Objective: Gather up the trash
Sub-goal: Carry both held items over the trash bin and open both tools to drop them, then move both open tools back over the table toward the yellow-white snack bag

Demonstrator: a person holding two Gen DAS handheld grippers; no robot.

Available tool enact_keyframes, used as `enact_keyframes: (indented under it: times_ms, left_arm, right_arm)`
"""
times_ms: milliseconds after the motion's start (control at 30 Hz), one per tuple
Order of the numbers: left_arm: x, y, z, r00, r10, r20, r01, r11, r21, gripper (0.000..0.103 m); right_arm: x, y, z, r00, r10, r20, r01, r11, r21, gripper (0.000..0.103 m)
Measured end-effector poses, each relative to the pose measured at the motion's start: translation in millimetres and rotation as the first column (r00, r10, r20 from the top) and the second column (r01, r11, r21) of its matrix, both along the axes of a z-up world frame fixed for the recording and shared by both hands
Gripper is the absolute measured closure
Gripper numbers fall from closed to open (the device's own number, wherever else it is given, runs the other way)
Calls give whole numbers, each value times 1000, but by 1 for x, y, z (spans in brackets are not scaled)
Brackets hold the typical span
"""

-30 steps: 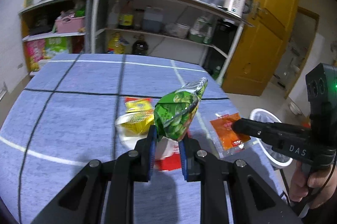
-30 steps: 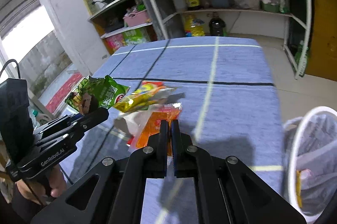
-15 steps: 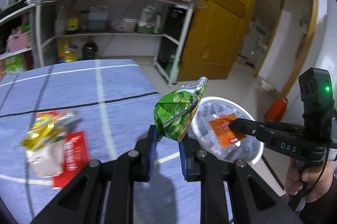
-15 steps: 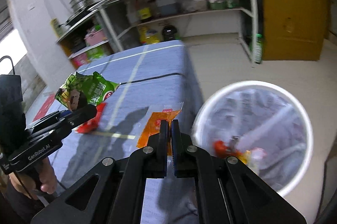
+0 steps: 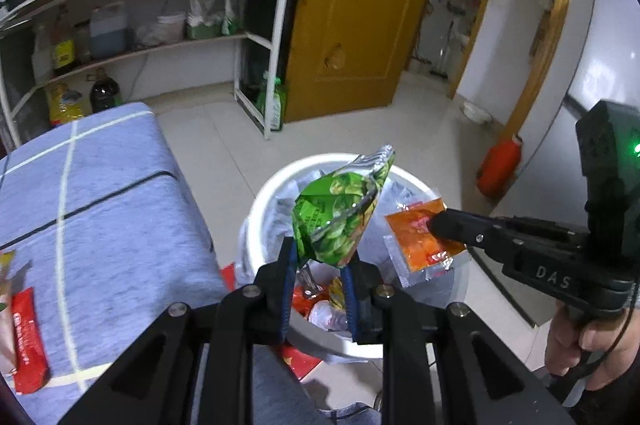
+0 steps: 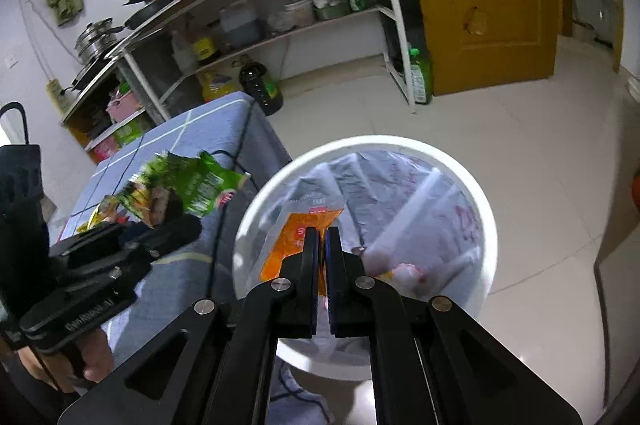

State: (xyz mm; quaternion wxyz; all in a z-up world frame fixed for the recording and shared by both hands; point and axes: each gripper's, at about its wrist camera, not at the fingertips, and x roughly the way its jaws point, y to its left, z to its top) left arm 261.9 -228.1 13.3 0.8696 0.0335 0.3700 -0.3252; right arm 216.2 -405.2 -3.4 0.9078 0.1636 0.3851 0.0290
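My left gripper (image 5: 321, 257) is shut on a green snack bag (image 5: 340, 213) and holds it above the white trash bin (image 5: 256, 209). My right gripper (image 6: 322, 239) is shut on an orange sauce packet (image 6: 290, 239) and holds it over the same bin (image 6: 486, 221). The right gripper also shows in the left wrist view (image 5: 436, 223) with the packet (image 5: 416, 245). The green bag (image 6: 192, 185) and the left gripper (image 6: 176, 229) show in the right wrist view. The bin has a clear liner and several wrappers (image 5: 320, 301) inside.
The blue-clothed table (image 5: 112, 209) is to the left of the bin, with a red wrapper (image 5: 26, 341) on it. Kitchen shelves (image 5: 160, 37) stand behind, a yellow door (image 5: 352, 25) at the back, a red object (image 5: 498, 167) on the floor at right.
Both grippers have swung right from the table to above the bin, each still holding its wrapper. The table's trash pile has slid out to the left edge of view.
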Motion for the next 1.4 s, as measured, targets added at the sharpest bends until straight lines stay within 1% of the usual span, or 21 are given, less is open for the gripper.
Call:
enact_keyframes:
  times_ms: [100, 167, 200, 233, 333, 400, 433, 467, 633, 833, 1033, 1167, 1267, 1400]
  left_arm:
    - [5, -13, -10, 1000, -5, -22, 5, 1000, 29, 76]
    - [8, -18, -17, 999, -3, -37, 5, 999, 41, 66]
    - [8, -19, -19, 999, -1, -42, 3, 999, 41, 57]
    - [7, -19, -21, 999, -2, -45, 3, 999, 38, 55]
    - [5, -22, -24, 999, 0, -45, 2, 999, 39, 54]
    - [5, -21, -24, 999, 0, -44, 1, 999, 36, 54]
    - [4, -20, -23, 999, 4, -43, -2, 999, 32, 54]
    - [3, -18, -22, 999, 8, -39, -7, 1000, 25, 54]
    - [-1, -1, -10, 999, 35, -9, -35, 999, -2, 54]
    - [-10, 33, 6, 994, 104, 31, -103, 994, -29, 54]
    - [-16, 82, 19, 980, 194, 52, -191, 980, -54, 54]
    - [-22, 121, 26, 962, 264, 71, -259, 964, -66, 54]
    - [-24, 153, 31, 943, 319, 98, -315, 947, -61, 54]
    - [-24, 199, 35, 912, 396, 111, -390, 918, -69, 50]
  right_arm:
    - [2, -11, -9, 999, -22, -26, 22, 999, 25, 100]
    - [5, -18, -17, 997, -45, -58, 46, 999, 18, 100]
    - [6, -20, -20, 996, -54, -71, 56, 998, 17, 99]
    - [5, -22, -21, 995, -60, -77, 62, 998, 19, 98]
    - [3, -25, -21, 995, -70, -71, 72, 997, 22, 93]
    - [1, -25, -18, 995, -75, -59, 76, 997, 14, 87]
    - [0, -24, -17, 996, -74, -52, 75, 997, 12, 82]
    - [0, -23, -15, 996, -73, -45, 73, 997, 12, 80]
    - [-4, -14, -4, 998, -56, -9, 56, 998, 2, 80]
    - [-10, 13, 14, 998, 17, 61, -17, 1000, 0, 79]
    - [-10, 51, 28, 985, 127, 117, -127, 992, -12, 79]
    - [-7, 83, 34, 969, 208, 134, -208, 978, -17, 79]
    - [-5, 106, 39, 954, 263, 146, -263, 965, -17, 79]
    - [3, 143, 42, 931, 334, 148, -334, 942, -24, 79]
